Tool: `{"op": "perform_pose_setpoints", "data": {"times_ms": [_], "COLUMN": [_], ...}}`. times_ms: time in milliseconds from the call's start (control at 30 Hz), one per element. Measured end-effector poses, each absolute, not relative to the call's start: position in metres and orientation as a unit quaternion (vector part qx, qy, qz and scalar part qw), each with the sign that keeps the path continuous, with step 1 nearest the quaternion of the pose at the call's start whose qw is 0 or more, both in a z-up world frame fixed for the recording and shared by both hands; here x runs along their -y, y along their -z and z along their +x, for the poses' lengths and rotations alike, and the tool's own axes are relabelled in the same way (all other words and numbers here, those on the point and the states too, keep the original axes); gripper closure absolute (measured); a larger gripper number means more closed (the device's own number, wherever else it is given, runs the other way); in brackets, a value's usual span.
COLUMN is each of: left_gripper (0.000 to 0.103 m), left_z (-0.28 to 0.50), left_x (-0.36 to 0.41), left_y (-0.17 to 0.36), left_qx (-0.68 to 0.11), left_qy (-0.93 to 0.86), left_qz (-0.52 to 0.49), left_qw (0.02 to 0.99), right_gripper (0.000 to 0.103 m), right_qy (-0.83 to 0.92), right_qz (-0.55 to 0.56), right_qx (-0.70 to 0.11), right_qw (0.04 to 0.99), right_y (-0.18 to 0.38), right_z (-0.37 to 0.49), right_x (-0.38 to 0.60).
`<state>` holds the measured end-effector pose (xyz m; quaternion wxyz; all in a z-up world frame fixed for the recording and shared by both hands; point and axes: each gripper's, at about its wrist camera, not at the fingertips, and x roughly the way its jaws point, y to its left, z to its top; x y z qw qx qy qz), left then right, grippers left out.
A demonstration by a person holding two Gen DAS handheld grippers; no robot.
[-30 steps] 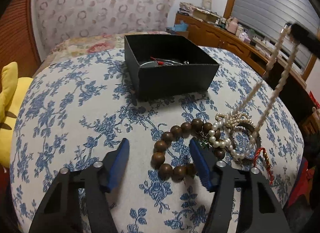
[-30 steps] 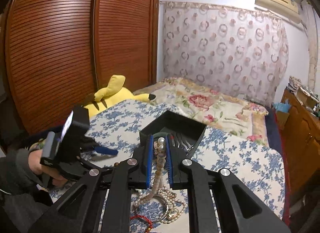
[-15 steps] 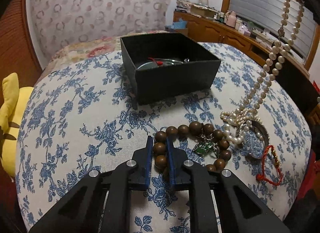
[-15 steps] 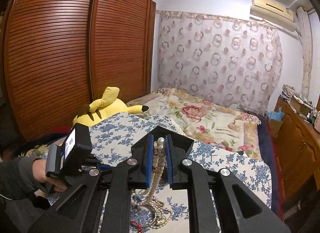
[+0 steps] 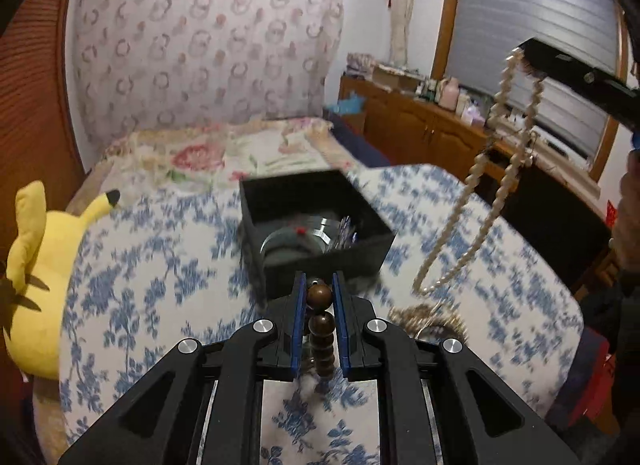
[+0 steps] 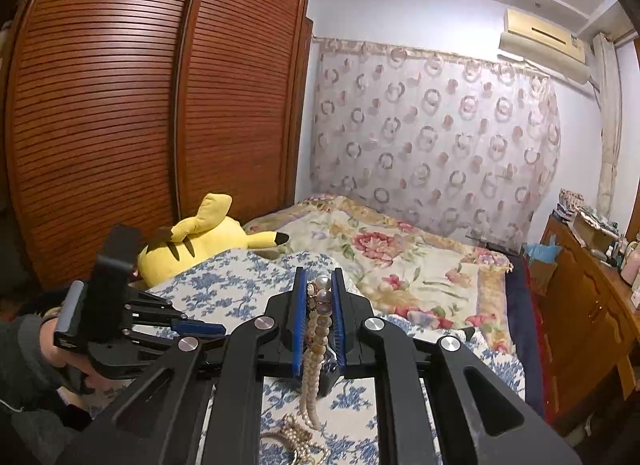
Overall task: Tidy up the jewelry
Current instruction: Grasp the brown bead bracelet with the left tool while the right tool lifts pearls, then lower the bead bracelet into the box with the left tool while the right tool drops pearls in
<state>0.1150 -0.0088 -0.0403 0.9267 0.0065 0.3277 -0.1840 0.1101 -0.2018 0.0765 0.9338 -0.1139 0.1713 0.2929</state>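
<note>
My left gripper (image 5: 319, 285) is shut on a brown wooden bead bracelet (image 5: 321, 325) that hangs down between its blue pads, lifted above the blue floral table (image 5: 160, 285). An open black box (image 5: 316, 225) with a round metal piece inside stands just beyond it. My right gripper (image 6: 319, 285) is shut on a pearl necklace (image 6: 316, 345). In the left wrist view the necklace (image 5: 480, 185) hangs in a long loop at the right, clear of the table. The left gripper (image 6: 196, 327) also shows at the left of the right wrist view.
A small heap of jewelry (image 5: 428, 319) lies on the table right of my left gripper; it also shows in the right wrist view (image 6: 296, 441). A yellow plush toy (image 5: 36, 265) sits at the table's left edge. A bed (image 6: 400, 257) and a wooden dresser (image 5: 420, 129) stand beyond.
My left gripper closed on the wooden bracelet and lifted it off the table. My right gripper rose higher, pulling the pearl necklace up off the heap.
</note>
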Motion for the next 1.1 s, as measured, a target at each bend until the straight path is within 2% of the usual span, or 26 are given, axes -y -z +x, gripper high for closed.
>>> {"op": "perform_pose_setpoints", "data": {"times_ms": [300,900,1100], "left_gripper": [0.091,0.091,0.091], "left_z": [0.119,0.168,0.18], "left_x": [0.013,0.015,0.018], "left_y": [0.004,-0.027,-0.025], "left_qx": [-0.296,-0.278,-0.282], "left_qy": [0.192,0.174,0.167], "left_qz": [0.001,-0.005,-0.002], "left_qw": [0.936,0.945,0.945], "right_gripper": [0.089,0.089,0.089], "right_qy": [-0.281,-0.253,-0.244], "right_qz": [-0.112,-0.093,-0.104], "right_qx": [-0.163,-0.164,-0.193], "right_qw": [0.939,0.949,0.945], "right_y": [-0.089,-0.115,-0.099], "right_z": [0.131,0.205,0.228], "right_x": [0.197,0.18,0.17]}}
